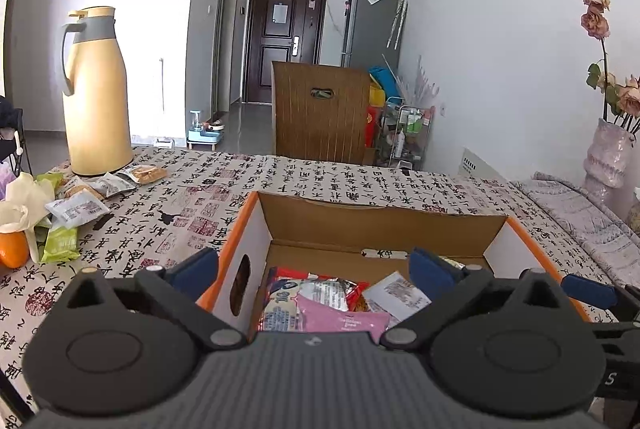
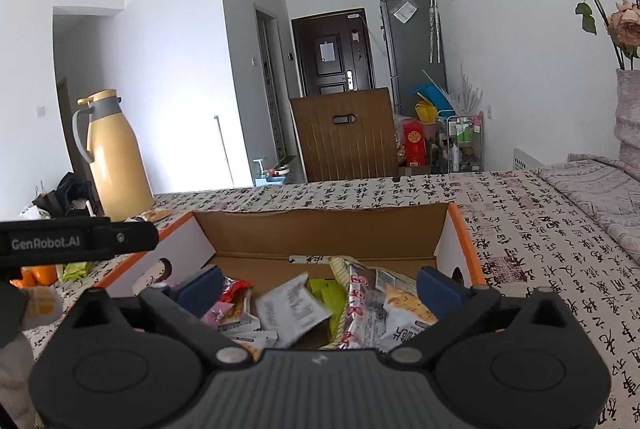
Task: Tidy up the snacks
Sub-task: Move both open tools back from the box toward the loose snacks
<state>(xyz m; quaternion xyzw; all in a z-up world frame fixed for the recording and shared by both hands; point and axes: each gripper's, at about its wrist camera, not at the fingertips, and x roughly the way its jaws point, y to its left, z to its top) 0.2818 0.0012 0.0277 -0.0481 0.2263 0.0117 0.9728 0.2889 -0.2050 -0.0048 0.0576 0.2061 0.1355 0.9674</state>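
Snack packets (image 2: 304,309) lie heaped in the open cardboard box (image 1: 380,225), which sits on the tabletop (image 1: 320,177) near its front edge. Both hand-held grippers hang over the box's near end: the left hand-held gripper (image 1: 316,269) stands wide with nothing between its blue pads, and the right hand-held gripper (image 2: 320,287) stands just as wide, also empty. More packets (image 1: 76,207) lie loose near the tabletop's left edge, beside a yellow thermos jug (image 1: 98,93) and an orange (image 1: 14,249).

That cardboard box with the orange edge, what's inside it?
The cardboard box holds loose snack packets: a pink packet, a red one, several white ones. Whatever lies beneath them is covered.
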